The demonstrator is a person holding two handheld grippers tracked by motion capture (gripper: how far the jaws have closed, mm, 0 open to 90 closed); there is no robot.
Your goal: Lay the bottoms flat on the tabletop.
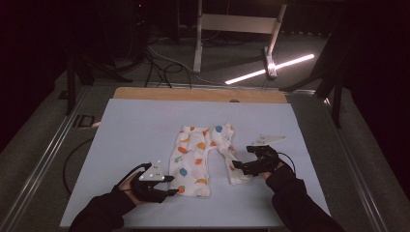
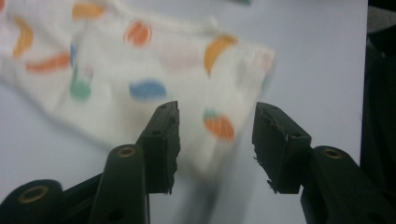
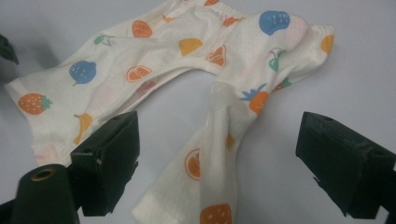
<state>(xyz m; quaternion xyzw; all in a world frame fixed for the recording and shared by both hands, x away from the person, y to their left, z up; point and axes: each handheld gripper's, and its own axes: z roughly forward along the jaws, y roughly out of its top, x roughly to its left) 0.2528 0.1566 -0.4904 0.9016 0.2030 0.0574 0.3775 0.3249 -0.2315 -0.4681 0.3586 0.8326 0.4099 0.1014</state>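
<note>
A small pair of white trousers (image 1: 203, 157) printed with coloured fruit lies flat on the pale blue mat (image 1: 135, 130) that covers the table, a little to the near side of the mat's middle. The waistband is at the far end and the two legs point back toward the person; the leg on the left lies broad and flat, while the leg on the right is narrower and twisted along its length. The left gripper (image 1: 167, 186) sits just beside the hem of the left trouser leg, on the outer side of it, its jaws pointing at the cloth. In the left gripper view the left gripper's (image 2: 215, 140) jaws stand partly open with a clear gap between them; the trousers (image 2: 140, 79) lie blurred beyond the tips and nothing is pinched between them. The right gripper (image 1: 238, 166) rests at the outer edge of the right trouser leg, close to its hem. In the right gripper view the right gripper's (image 3: 219, 154) jaws are spread wide, one on either side of the twisted leg of the trousers (image 3: 187, 70), and the pads stand clear of the fabric, which lies loose on the mat (image 3: 280, 116) between them.
</note>
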